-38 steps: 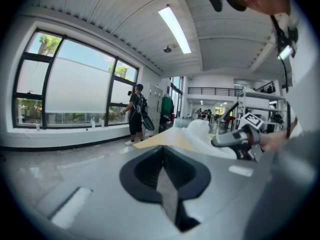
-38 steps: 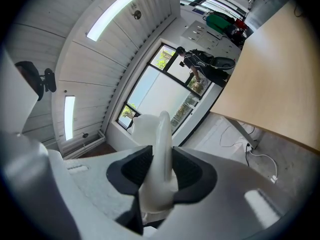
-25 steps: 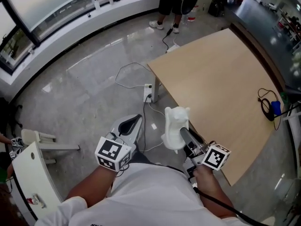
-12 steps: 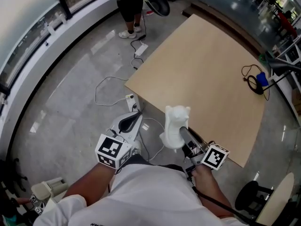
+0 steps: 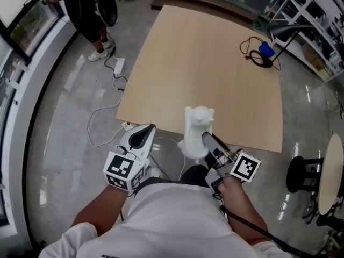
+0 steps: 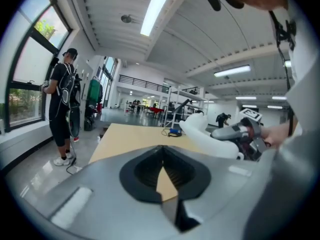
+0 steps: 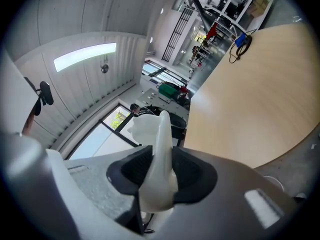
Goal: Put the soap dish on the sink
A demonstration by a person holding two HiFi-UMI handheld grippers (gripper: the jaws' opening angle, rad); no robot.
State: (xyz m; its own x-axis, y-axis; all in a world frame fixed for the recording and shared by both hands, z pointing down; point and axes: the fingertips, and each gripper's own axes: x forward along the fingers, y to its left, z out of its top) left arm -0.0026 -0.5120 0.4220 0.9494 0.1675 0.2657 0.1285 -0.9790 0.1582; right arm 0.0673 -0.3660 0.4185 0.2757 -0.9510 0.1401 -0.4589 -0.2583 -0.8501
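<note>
The soap dish point(image 5: 196, 132), white, smooth and curved with a lobed upper edge, is clamped upright between the partly opened jaws of the right gripper point(image 5: 208, 145). It is held in the air by the near edge of the flat, pale wood-toned counter point(image 5: 215, 58), over the glossy grey floor point(image 5: 59, 144). The jaws of the left gripper point(image 5: 143, 138) are closed tip to tip on nothing.

No legible txt or signs.
</note>
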